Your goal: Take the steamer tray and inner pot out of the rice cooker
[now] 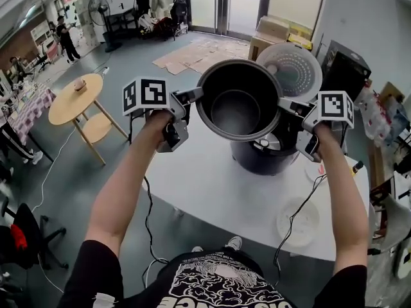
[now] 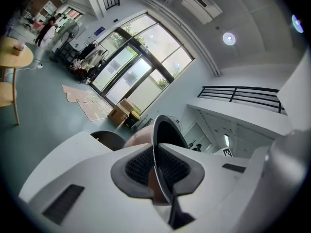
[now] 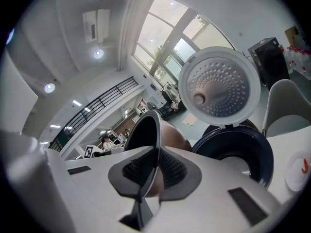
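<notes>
The dark inner pot (image 1: 237,101) hangs in the air above the black rice cooker (image 1: 263,156), whose white lid (image 1: 292,69) stands open behind it. My left gripper (image 1: 192,95) is shut on the pot's left rim and my right gripper (image 1: 286,106) is shut on its right rim. In the left gripper view the thin pot rim (image 2: 163,130) runs between the pads of the left gripper (image 2: 156,171). The right gripper view shows the right gripper (image 3: 156,171) pinching the rim (image 3: 146,130), with the empty cooker (image 3: 238,149) and the lid (image 3: 218,84) beyond. A white round tray-like disc (image 1: 298,223) lies near the table's front edge.
The cooker stands on a white table (image 1: 212,185) with a cable over its front edge. A round wooden table (image 1: 76,98) is at the left, cardboard boxes (image 1: 273,31) behind, a black appliance (image 1: 347,69) at the back right, and cluttered shelves at the far right.
</notes>
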Action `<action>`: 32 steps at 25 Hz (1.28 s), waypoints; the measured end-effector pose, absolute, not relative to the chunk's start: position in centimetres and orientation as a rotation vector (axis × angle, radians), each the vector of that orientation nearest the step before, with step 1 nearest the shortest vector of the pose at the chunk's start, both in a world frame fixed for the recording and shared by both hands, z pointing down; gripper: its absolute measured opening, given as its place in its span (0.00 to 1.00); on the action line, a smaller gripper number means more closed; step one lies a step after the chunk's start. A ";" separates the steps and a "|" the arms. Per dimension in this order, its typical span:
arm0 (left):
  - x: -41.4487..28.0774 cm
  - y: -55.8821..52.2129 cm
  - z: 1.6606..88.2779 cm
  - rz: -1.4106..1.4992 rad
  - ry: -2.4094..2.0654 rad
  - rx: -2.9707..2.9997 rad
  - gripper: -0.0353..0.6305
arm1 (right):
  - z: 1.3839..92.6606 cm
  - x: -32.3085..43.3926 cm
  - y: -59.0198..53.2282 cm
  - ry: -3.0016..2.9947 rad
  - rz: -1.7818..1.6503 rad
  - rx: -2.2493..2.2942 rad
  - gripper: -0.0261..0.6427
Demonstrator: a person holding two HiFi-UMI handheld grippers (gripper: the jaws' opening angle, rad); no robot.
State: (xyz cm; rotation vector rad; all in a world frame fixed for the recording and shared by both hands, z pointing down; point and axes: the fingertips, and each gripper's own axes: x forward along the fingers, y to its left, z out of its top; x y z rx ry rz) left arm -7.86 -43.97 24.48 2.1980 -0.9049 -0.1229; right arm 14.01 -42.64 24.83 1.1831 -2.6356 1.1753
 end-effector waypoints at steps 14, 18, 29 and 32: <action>-22.9 -34.3 31.5 -0.105 -0.988 2.057 0.12 | 31.4 -0.8 -34.3 -2.566 1.249 1.071 0.11; -23.5 -32.4 34.3 -0.067 -0.974 2.012 0.11 | 34.0 -1.5 -32.3 -2.521 1.310 1.071 0.11; -13.4 -24.6 43.4 0.025 -0.968 1.905 0.12 | 42.5 8.6 -24.5 -2.433 1.464 1.051 0.11; -10.2 -23.3 46.1 0.050 -0.974 1.877 0.12 | 45.0 11.5 -22.8 -2.420 1.540 1.024 0.11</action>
